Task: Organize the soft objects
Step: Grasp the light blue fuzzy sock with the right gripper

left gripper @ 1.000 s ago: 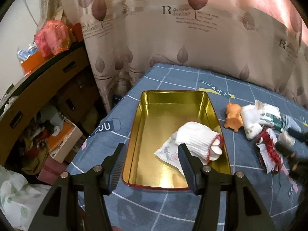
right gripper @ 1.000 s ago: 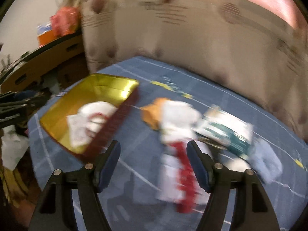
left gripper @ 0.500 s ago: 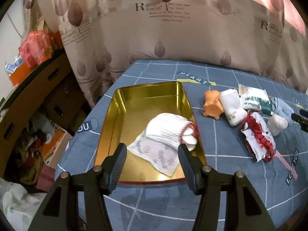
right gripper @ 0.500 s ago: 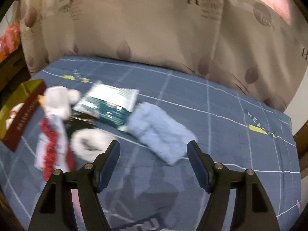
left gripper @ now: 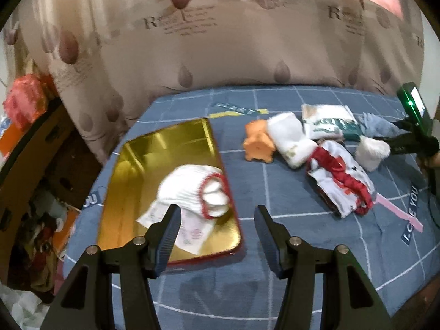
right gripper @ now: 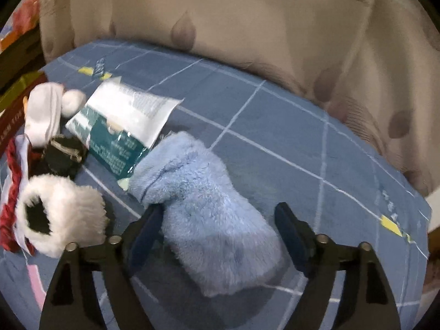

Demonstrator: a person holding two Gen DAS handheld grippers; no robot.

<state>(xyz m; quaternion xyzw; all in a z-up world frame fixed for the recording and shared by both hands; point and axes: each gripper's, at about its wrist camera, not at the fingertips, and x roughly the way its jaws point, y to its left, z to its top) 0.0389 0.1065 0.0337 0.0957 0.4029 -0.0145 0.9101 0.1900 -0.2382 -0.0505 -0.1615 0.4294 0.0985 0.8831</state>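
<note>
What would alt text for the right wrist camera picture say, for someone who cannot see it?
The right gripper is closing its two dark fingers around a fluffy light-blue sock lying on a blue checked cloth, pads not yet pressing. To the left lie a white furry cuff, a teal-and-white packet and a red-and-white fabric; a patterned curtain hangs behind.

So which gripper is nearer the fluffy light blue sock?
Right. The right gripper straddles the light blue sock, jaws closing around it. The left gripper hangs empty by the gold tin, across the pile from it.
</note>
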